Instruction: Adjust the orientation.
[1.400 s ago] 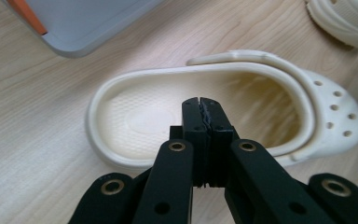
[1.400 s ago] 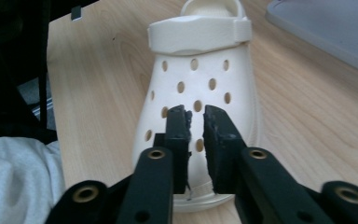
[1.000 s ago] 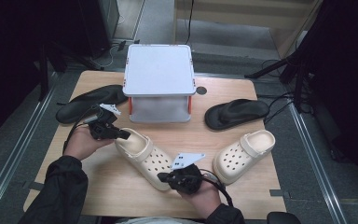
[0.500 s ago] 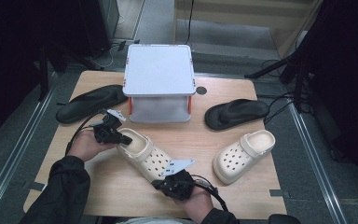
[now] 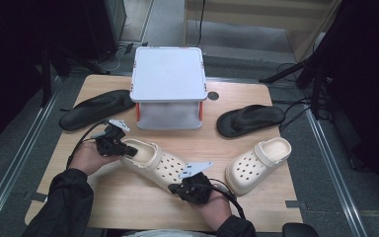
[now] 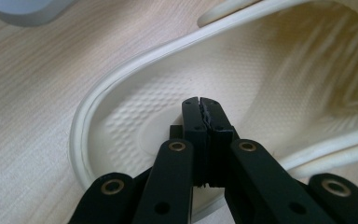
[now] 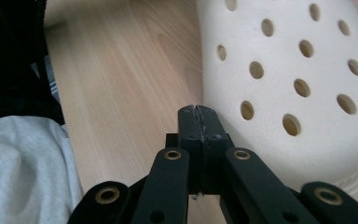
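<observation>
The cream clog lies on the wooden table, between the two tools. The left gripper stands at its heel end, and in the left gripper view the jaws are pressed together with nothing between them, their tips over the dotted footbed inside the heel. The right gripper stands at the toe end. Its jaws are also pressed together and empty, and the perforated toe is just beside them, on their right side in the right gripper view. I cannot tell if the tips touch the shoe there.

In my judgement the risk comes from the fact that neither tool grips anything. If the person pushes or turns the clog with shut jaws, the smooth round toe can slip off the tips, and the shoe can spin away instead of going where it is wanted. If the left tips press down on the soft footbed, the heel can tip and the toe can lift. The second cream clog lies beyond the right gripper, to its right, and the white raised stand is ahead of the left one; a hard push can send the shoe against them.
</observation>
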### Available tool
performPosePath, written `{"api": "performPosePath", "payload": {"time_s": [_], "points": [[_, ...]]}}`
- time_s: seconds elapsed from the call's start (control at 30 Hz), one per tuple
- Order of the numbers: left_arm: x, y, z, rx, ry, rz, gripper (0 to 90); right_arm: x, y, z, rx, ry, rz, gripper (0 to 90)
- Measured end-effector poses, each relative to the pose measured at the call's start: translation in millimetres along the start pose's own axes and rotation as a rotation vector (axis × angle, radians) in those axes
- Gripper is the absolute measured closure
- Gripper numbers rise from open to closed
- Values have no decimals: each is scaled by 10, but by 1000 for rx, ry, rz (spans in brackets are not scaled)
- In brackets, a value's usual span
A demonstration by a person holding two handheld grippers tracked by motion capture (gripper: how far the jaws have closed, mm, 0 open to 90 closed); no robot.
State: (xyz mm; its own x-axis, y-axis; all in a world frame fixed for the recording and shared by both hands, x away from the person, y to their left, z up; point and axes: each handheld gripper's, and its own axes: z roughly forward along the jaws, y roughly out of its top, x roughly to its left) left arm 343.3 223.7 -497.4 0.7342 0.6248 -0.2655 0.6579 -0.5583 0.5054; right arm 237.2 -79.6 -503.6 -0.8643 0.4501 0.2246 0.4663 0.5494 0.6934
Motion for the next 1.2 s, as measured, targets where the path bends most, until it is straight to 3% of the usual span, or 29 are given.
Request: {"api": "performPosePath", "payload": {"time_s": [0.1, 0.2, 0.57, 0.63, 0.67, 1.2], "points": [[-21, -32, 0, 0, -17, -12, 899, -57, 6, -11, -6, -3, 16, 900], [-70, -58, -6, -2, -2, -8, 899, -99, 21, -18, -3, -15, 17, 900], [-161, -203, -47, -15, -10, -28, 899, -296, 86, -45, 6, -34, 41, 900], [-189, -231, -51, -16, -22, -47, 898, -335, 101, -44, 4, -42, 42, 900], [-209, -250, -48, -17, -40, -46, 898, -356, 108, -45, 3, -45, 44, 900], [-521, -361, -30, -10, -11, -23, 894, -629, 271, 25, -15, -97, 94, 900]]}}
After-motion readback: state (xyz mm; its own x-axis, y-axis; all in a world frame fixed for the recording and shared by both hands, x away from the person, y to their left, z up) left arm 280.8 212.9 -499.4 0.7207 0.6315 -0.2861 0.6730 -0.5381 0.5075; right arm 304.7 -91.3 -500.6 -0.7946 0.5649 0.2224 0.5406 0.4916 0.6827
